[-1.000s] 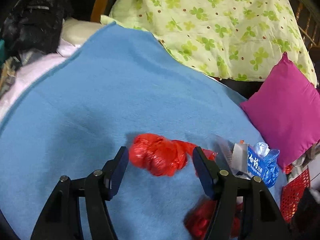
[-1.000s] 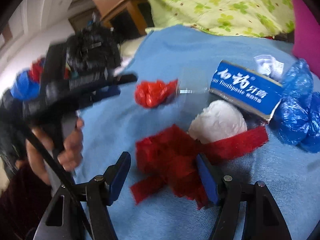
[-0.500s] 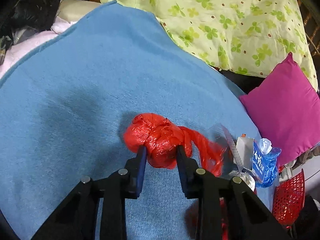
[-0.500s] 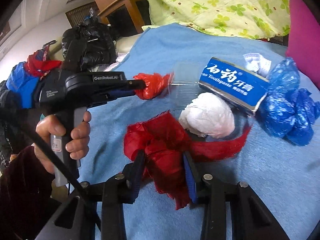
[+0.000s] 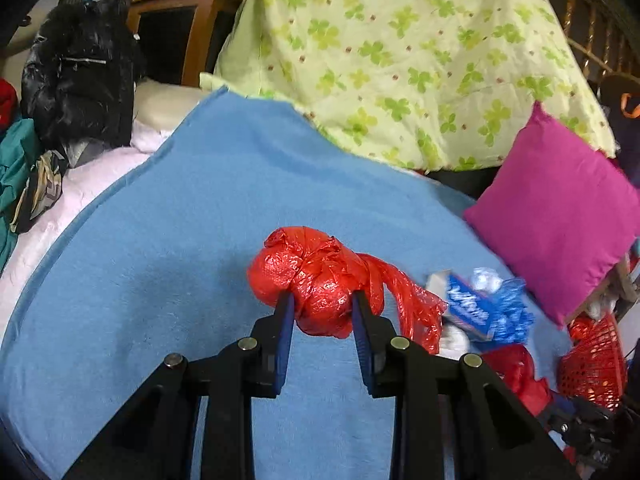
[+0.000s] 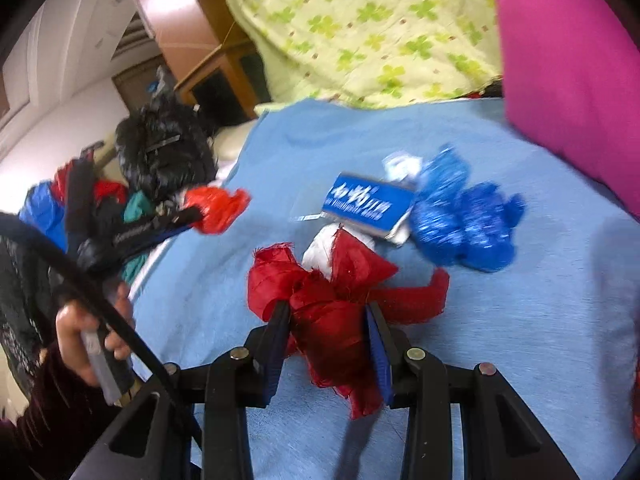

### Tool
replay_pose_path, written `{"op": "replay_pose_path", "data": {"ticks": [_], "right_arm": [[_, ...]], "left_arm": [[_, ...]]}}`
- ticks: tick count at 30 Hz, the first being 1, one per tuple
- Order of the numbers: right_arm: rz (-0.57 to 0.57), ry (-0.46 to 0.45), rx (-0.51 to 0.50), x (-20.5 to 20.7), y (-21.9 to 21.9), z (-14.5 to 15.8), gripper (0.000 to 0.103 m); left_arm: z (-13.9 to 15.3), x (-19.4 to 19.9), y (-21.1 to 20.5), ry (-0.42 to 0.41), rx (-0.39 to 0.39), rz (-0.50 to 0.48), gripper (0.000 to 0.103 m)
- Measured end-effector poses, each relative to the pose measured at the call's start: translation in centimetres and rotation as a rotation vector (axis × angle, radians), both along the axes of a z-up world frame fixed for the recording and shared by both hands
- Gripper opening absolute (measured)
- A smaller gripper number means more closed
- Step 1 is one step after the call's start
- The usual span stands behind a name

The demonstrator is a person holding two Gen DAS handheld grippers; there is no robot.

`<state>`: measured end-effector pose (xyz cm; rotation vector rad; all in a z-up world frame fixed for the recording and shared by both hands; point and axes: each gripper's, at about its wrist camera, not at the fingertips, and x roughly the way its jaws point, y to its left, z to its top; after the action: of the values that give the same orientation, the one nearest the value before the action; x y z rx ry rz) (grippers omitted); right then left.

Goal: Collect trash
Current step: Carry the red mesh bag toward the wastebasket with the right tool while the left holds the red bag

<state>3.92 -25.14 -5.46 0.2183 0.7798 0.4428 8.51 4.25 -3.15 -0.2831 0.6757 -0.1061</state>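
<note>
Left gripper (image 5: pixel 322 304), lower centre of its view: fingers just closed, pinching a knotted red plastic bag (image 5: pixel 316 280), its tail trailing right over the blue blanket (image 5: pixel 160 240).

Right gripper (image 6: pixel 329 316), lower centre of its view: fingers just closed, clamping a dark red mesh scrap (image 6: pixel 332 304).

Behind the scrap: white wad (image 6: pixel 320 250), blue toothpaste box (image 6: pixel 368 204), crumpled blue bag (image 6: pixel 464 220), all on the blanket.

Far right: magenta cushion (image 5: pixel 560 216); red basket (image 5: pixel 592 364) at lower right.

Upper frame: clover-print quilt (image 5: pixel 400 48).
</note>
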Motion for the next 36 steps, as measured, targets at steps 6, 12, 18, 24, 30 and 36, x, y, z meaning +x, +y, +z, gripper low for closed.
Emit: {"op": "replay_pose_path", "data": {"ticks": [6, 12, 18, 24, 30, 36], "right_arm": [[-0.092, -0.025, 0.024, -1.0, -2.7, 1.3, 0.04], [-0.186, -0.018, 0.045, -1.1, -4.6, 1.4, 0.04], [-0.301, -0.024, 0.065, -1.2, -6.4, 1.2, 0.04], [-0.391, -0.021, 0.056, -1.7, -7.2, 0.8, 0.04], [-0.409, 0.01, 0.023, -1.8, -6.3, 0.3, 0.04], [-0.369, -0.015, 0.008, -1.9, -4.5, 1.2, 0.04]], "left_arm": [[1.2, -2.3, -2.2, -0.032, 0.027, 0.0, 0.03], [0.8, -4.9, -4.5, -0.043, 0.044, -0.039, 0.03], [-0.9, -6.0, -6.7, -0.001, 0.113, -0.053, 0.03], [-1.0, -6.3, -7.8, -0.01, 0.191, -0.051, 0.03], [-0.5, -6.6, -7.2, -0.028, 0.185, -0.051, 0.03], [-0.2, -6.8, -7.3, -0.05, 0.209, -0.053, 0.03]]}}
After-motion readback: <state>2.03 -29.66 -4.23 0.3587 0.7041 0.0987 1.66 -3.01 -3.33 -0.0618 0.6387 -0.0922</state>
